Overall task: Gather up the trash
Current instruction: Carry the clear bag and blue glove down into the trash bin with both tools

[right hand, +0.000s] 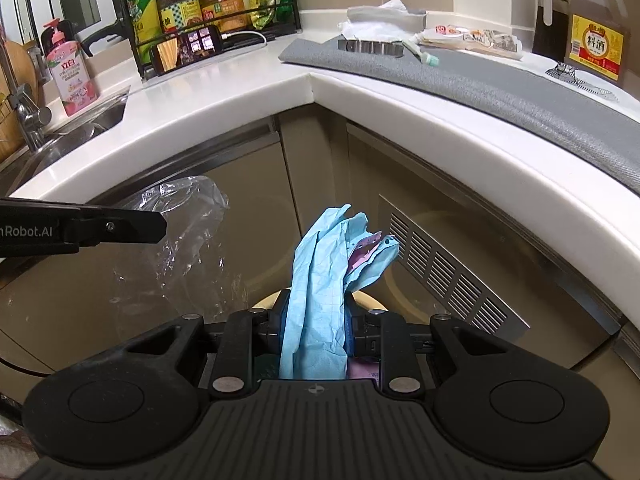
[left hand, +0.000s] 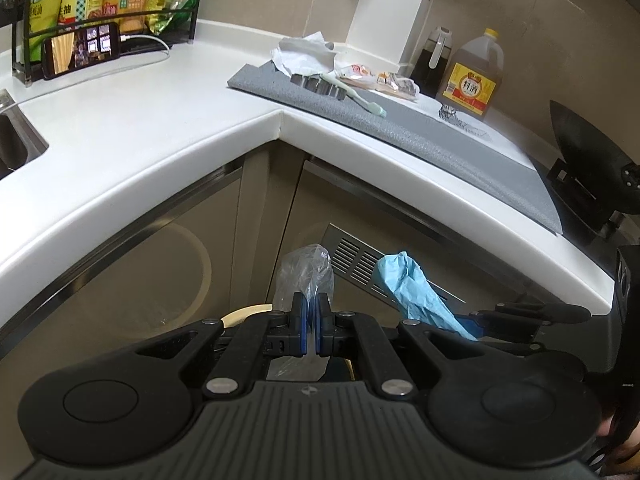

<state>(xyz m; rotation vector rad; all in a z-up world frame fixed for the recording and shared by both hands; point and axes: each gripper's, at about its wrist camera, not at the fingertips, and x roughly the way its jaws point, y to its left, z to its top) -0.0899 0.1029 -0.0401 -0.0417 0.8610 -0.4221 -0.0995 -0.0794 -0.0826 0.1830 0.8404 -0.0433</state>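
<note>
Two hand-held grippers hang in front of a kitchen corner cabinet, each gripping a piece of trash below the edge of the white counter (left hand: 152, 120). The left gripper (left hand: 311, 312) has its jaws pressed nearly together on a clear plastic bag (left hand: 306, 276), which stands up crumpled above the blue pads (left hand: 305, 320). The right gripper (right hand: 316, 320) has its jaws clamped on a bunched blue paper (right hand: 320, 280); a scrap of pink (right hand: 366, 250) shows inside its folds, though what that is cannot be made out. From the right wrist view the bag (right hand: 188, 236) hangs just beside the left gripper's finger (right hand: 120, 226), to the left of the paper. A pale round rim (right hand: 372, 300), possibly a bin, peeks out behind the right gripper's fingers.

More litter lies on the counter, on a grey mat (left hand: 420, 120): crumpled white tissue (left hand: 304, 54), snack wrappers (left hand: 384, 82), a pale green toothbrush (left hand: 356, 94) and a metal cutter (left hand: 318, 84). A jug of cooking wine (left hand: 474, 76) and a dark bottle (left hand: 434, 60) stand at the wall behind. To the left, a phone (left hand: 82, 50) leans against a wire rack (left hand: 108, 0) of sauce bottles, beside the sink (right hand: 76, 128) and a pink soap bottle (right hand: 70, 70).
</note>
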